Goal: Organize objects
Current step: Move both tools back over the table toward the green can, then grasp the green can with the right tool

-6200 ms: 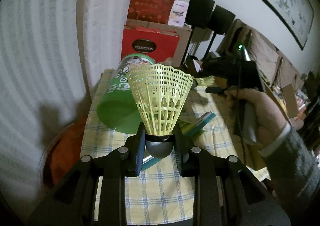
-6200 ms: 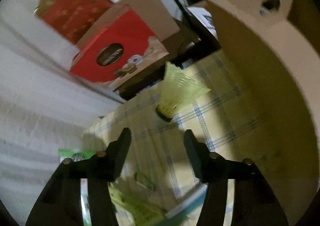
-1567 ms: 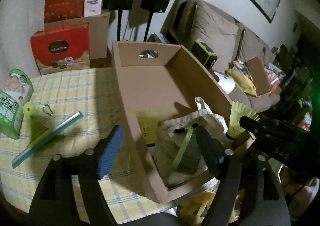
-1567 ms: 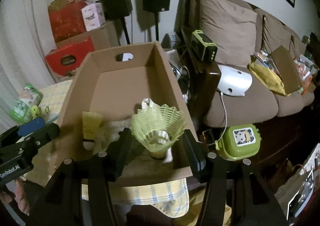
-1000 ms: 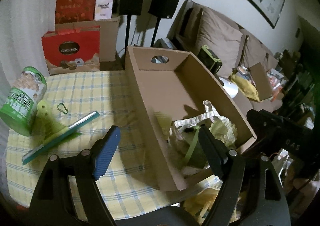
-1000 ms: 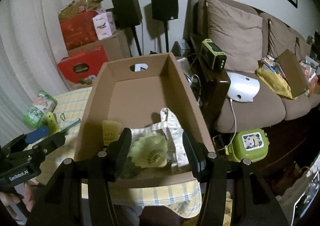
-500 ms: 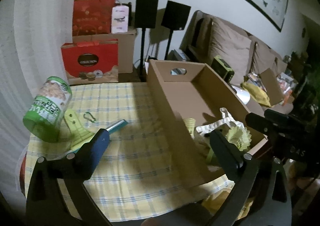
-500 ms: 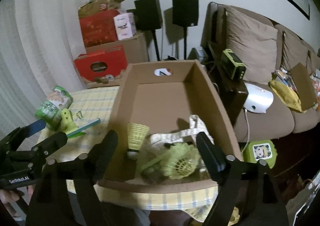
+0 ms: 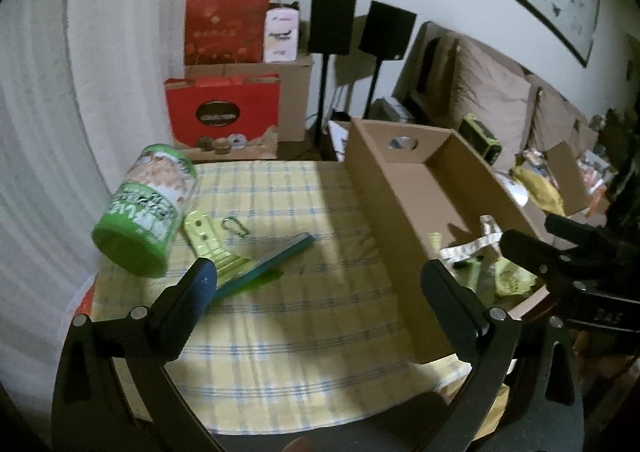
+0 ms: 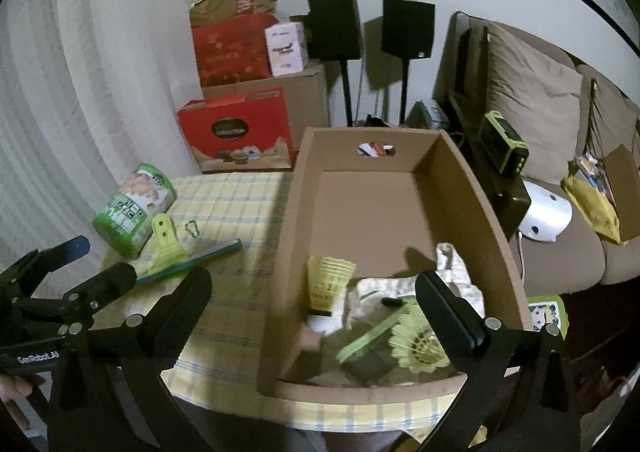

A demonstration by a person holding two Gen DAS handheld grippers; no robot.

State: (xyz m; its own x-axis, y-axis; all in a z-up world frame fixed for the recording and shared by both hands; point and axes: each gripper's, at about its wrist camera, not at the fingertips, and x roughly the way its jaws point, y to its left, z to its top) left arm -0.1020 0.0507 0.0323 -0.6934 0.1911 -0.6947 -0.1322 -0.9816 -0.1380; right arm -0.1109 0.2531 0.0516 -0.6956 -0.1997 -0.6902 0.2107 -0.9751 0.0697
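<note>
Left hand-held gripper [image 9: 320, 284]: released, jaws wide, nothing between them; hangs over the near worktop [image 9: 304, 352].
Right hand-held gripper [image 10: 312, 300]: jaws opening, nothing between the pads; hangs over the near end of the box [image 10: 360, 388].
In the box, near end: lying shuttlecock [image 10: 418, 344], upright shuttlecock [image 10: 328, 284], cloth bag [image 10: 452, 268], dark pouch with green strap [image 10: 368, 348]; far end bare.
Left on the worktop: squeegee [image 9: 264, 264] lying flat, carabiner [image 9: 235, 226] just beside its handle, green can [image 9: 148, 208] beside both, near the left edge.
Step in hand: judged between picks; three items not yet boxed.
Risk, can: wide, round and close to the edge; an off-centre pinch could make it slip or roll off the worktop.
Risk, carabiner: small, flat on the cloth; pads could snag the cloth or miss it.
Risk, squeegee: long; a grip at one end could let it swing against the box wall.
Risk, grippers: close together; reaching across could knock one on the other.
Far: red cartons [image 9: 224, 116], speakers [image 9: 332, 20], sofa [image 10: 532, 112].
</note>
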